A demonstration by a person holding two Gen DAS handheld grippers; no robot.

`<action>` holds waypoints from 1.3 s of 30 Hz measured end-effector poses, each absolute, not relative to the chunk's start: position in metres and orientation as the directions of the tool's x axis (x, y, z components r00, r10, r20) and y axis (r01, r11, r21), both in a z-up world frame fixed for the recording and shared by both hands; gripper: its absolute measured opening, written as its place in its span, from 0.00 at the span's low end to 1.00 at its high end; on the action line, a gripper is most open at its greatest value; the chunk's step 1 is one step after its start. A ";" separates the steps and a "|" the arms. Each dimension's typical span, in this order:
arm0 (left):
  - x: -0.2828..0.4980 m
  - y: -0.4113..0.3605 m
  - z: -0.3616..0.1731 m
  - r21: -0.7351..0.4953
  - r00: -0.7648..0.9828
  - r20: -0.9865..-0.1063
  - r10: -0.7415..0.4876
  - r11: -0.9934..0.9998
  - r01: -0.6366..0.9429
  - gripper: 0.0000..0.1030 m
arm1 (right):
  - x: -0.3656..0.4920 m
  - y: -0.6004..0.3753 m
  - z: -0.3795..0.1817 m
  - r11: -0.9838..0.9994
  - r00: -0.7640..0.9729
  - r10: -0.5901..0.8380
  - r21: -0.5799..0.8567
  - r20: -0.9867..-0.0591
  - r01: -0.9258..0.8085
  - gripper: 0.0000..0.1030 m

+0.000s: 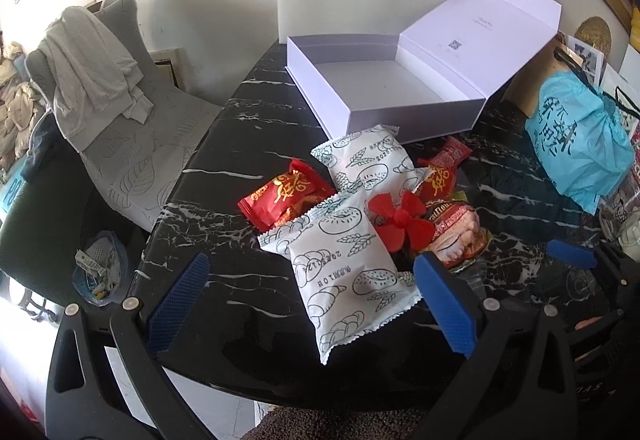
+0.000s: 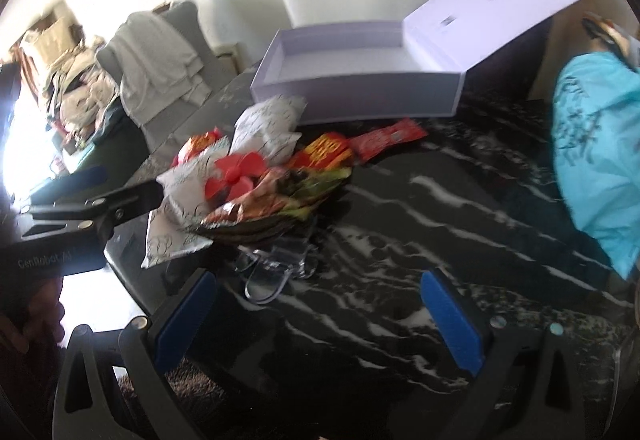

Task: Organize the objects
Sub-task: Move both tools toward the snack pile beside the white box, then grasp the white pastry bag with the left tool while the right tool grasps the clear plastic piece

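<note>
Plainly, the nearest white snack packet is the piece the coming move turns on: it lies on the black marble table directly ahead of the left gripper, its near end reaching in between the two blue pads, which stand wide apart and hold nothing. Its long axis runs roughly away from the jaws, tilted a little toward the left at the far end, so the fingers would close across its narrow width. The right gripper is likewise spread open and empty, over bare table with a clear plastic piece just ahead of it; the pile sits off to its left and farther away, so the left hand looks the nearer one. Behind the packet lie a second white packet, red packets, a red fan wheel and a printed snack bag, all heaped together and touching. The open white box, empty inside, stands beyond the pile, its lid propped up to the right.
</note>
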State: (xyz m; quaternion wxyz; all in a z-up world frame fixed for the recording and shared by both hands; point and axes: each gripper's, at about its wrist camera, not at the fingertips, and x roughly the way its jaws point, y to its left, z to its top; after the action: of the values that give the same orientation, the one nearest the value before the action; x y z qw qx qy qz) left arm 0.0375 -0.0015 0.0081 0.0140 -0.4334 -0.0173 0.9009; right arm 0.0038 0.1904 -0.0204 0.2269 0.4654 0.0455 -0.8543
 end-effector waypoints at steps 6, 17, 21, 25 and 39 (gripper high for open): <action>0.024 0.001 -0.006 -0.061 -0.577 -0.813 0.074 -0.997 -0.042 1.00 | -0.003 0.182 -0.030 -0.872 -0.406 -0.357 0.145 -0.841 0.467 1.00; 0.003 0.005 -0.018 -0.025 -0.524 -0.850 0.052 -0.998 -0.058 1.00 | -0.025 0.172 -0.045 -0.847 -0.344 -0.390 0.187 -0.854 0.497 0.95; -0.001 0.004 -0.024 -0.016 -0.497 -0.867 0.046 -0.998 -0.063 1.00 | -0.029 0.171 -0.048 -0.836 -0.336 -0.414 0.208 -0.846 0.508 0.81; 0.000 -0.001 -0.027 -0.032 -0.490 -0.870 0.058 -0.998 -0.061 1.00 | -0.029 0.171 -0.050 -0.814 -0.309 -0.458 0.253 -0.833 0.523 0.63; 0.008 -0.021 -0.039 -0.173 -0.442 -0.884 0.149 -0.985 0.013 1.00 | -0.017 0.195 -0.048 -0.864 -0.375 -0.388 0.191 -0.842 0.465 0.43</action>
State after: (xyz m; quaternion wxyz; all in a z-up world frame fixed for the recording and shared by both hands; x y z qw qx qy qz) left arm 0.0083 -0.0214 -0.0388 0.0404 -0.5266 -0.0770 0.8457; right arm -0.0173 0.1954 -0.0483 0.2576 0.4960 0.0388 -0.8283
